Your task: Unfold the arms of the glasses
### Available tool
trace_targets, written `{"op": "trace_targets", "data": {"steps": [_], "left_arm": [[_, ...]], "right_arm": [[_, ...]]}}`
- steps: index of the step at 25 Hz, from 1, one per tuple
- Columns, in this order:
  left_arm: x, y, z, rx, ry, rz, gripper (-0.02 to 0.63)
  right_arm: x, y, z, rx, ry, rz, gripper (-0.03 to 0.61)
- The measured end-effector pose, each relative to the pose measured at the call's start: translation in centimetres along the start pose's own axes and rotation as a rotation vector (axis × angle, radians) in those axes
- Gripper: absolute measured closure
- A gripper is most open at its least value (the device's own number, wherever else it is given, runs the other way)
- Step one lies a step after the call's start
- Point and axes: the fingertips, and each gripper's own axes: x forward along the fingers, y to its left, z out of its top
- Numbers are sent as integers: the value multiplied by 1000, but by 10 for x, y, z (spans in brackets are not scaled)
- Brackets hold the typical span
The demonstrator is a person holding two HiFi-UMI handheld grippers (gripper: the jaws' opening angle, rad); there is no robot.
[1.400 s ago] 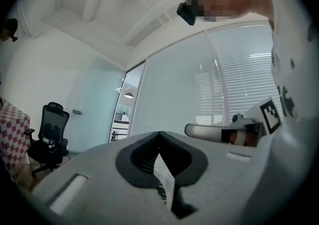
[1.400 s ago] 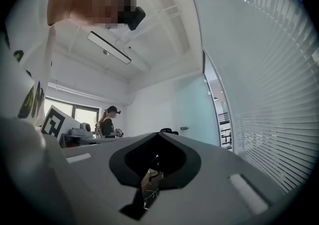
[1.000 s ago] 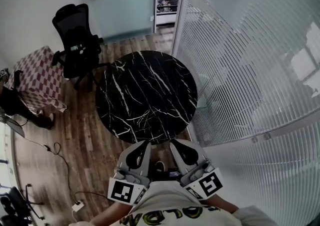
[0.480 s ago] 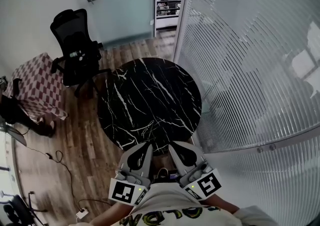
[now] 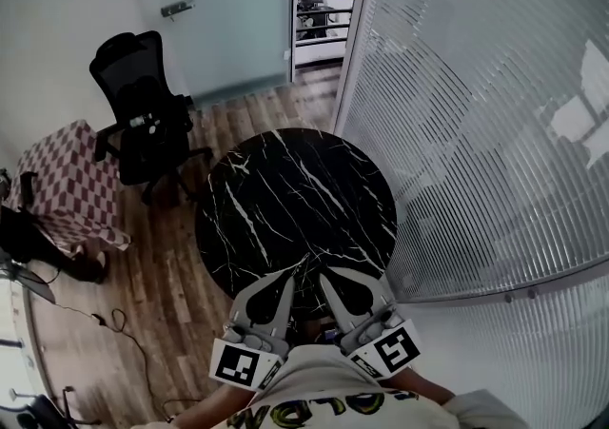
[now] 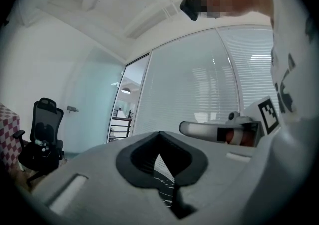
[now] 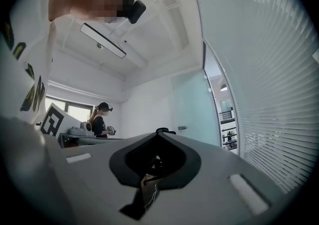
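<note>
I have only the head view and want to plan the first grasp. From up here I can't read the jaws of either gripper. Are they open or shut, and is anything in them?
Observer: In the left gripper view, the left gripper has its jaws shut tip to tip, with nothing between them.
Operator: And the other one?
Observer: The right gripper view shows the right gripper shut as well, with nothing gripped.
Operator: Is anyone else in the room?
Observer: Yes. At the left of the right gripper view, a person in a cap stands behind a desk, well away from the grippers.
</note>
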Motion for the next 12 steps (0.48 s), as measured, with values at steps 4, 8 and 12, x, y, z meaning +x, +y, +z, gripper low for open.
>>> {"op": "trace_targets", "data": {"steps": [4,8,12], "left_arm": [[2,20,3,-3,1,-24,611],[1,36,0,-11,3,-39,611],[3,49,-4,-19,11,-42,611]], "right_arm": [[20,1,1,-10,1,-31,577],[32,2,-5,-13,13,-64,577],[42,2,-13,-11,29,-73,575]]}}
